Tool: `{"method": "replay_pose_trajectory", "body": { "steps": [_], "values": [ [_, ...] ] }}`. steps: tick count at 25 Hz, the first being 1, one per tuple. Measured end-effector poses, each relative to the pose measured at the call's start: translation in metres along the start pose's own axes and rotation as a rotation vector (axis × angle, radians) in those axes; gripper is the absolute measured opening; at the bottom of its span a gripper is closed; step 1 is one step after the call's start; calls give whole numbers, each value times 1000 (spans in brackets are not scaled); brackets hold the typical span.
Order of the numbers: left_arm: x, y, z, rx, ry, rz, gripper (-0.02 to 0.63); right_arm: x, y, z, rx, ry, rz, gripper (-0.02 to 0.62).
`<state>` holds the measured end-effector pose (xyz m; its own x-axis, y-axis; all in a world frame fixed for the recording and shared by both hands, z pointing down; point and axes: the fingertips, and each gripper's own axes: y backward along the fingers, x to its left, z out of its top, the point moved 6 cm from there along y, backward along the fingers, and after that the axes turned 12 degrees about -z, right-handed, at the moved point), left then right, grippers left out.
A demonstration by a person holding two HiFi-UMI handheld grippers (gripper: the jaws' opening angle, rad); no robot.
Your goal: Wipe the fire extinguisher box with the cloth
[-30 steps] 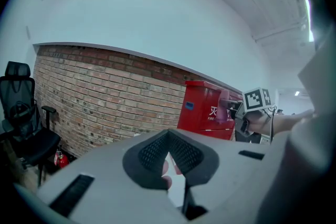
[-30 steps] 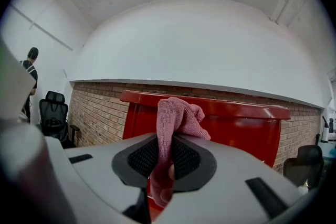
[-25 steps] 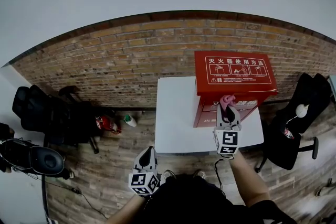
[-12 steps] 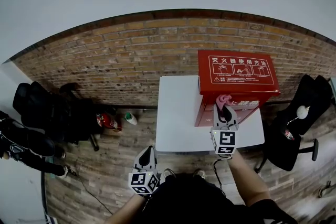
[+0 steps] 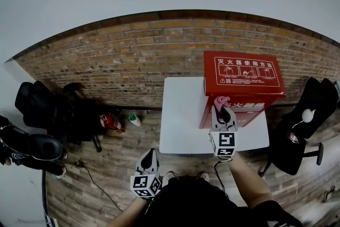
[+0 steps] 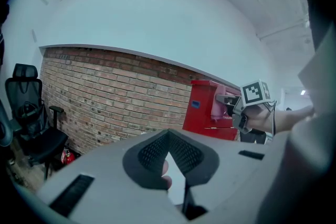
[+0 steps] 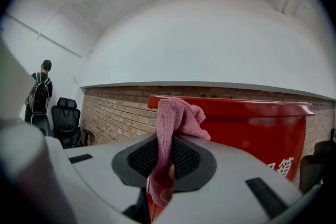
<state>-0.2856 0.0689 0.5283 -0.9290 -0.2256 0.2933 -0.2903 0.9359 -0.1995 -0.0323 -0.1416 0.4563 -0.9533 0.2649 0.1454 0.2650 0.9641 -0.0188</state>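
Note:
The red fire extinguisher box [image 5: 241,78] stands at the back right of a white table [image 5: 180,119], its lid printed with white instructions. My right gripper [image 5: 223,110] is shut on a pink cloth [image 5: 219,101], which rests against the box's front face just under the lid, near its left corner. In the right gripper view the cloth [image 7: 176,118] bunches out above the shut gripper [image 7: 167,140], with the box [image 7: 252,128] close behind it. My left gripper [image 5: 149,155] hangs low by my body, off the table, shut and empty [image 6: 168,136].
A brick wall runs behind the table. On the floor to the left are a small red extinguisher [image 5: 109,123] and a white bottle [image 5: 134,120]. Black chairs stand at the left [image 5: 42,109] and right [image 5: 305,114]. A person [image 7: 40,94] stands far left.
My right gripper has slid the cloth leftward along the box's front, toward its left corner. The left gripper has stayed put.

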Motion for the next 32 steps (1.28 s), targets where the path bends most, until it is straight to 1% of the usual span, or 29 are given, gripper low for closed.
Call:
{"method": "replay_pose_trajectory", "body": {
  "steps": [8,15,22,32],
  "values": [
    [1,4,1,-2,3,12,17,22,-3,4,-4,2,55,64],
    [3,9,-1,-6,13,24,17,31,-3,7,-12,-21,78,64],
    [2,9,-3,4,16,20,17,34,-2,-5,-2,-36,53,64],
    [2,12,-5,17,14,23,17,34,-3,-36,32,-58,28,64]
  ]
}}
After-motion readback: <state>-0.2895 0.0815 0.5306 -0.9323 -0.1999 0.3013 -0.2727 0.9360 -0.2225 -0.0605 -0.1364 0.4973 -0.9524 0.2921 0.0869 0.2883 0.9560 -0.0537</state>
